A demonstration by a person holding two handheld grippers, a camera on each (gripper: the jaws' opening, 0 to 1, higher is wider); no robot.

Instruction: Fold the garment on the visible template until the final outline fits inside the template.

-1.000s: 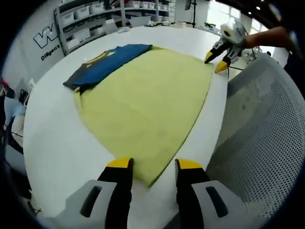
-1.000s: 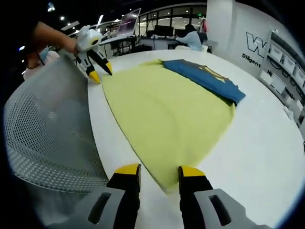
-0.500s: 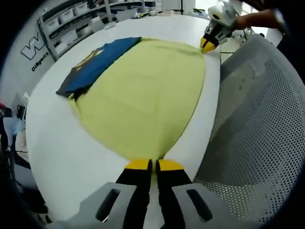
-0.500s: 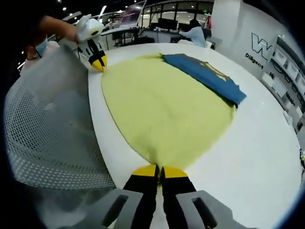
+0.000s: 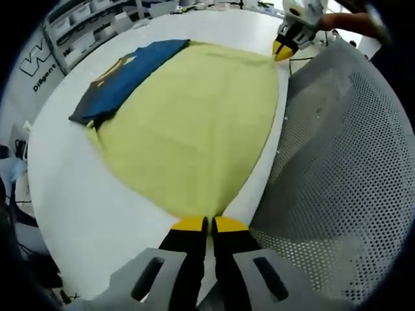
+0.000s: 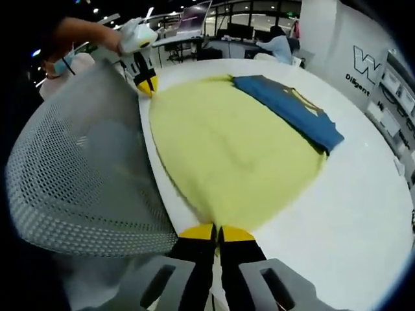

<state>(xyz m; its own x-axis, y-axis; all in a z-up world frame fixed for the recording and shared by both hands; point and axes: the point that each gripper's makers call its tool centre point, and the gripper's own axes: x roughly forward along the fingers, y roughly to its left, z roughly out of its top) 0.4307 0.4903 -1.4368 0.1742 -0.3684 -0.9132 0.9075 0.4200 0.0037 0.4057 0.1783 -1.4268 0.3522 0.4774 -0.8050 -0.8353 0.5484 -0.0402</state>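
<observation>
Two grippers, left gripper (image 5: 201, 224) and right gripper (image 6: 217, 232), each pinch a near corner of the yellow cloth (image 5: 194, 123) stretching ahead toward the blue shirt (image 5: 126, 74), so we should lift both together, evenly.

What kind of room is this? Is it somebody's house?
Probably not a house: it looks like a lab or workshop. There are shelves of storage bins, a logo on the wall, and a person at a desk behind the big white table.
</observation>
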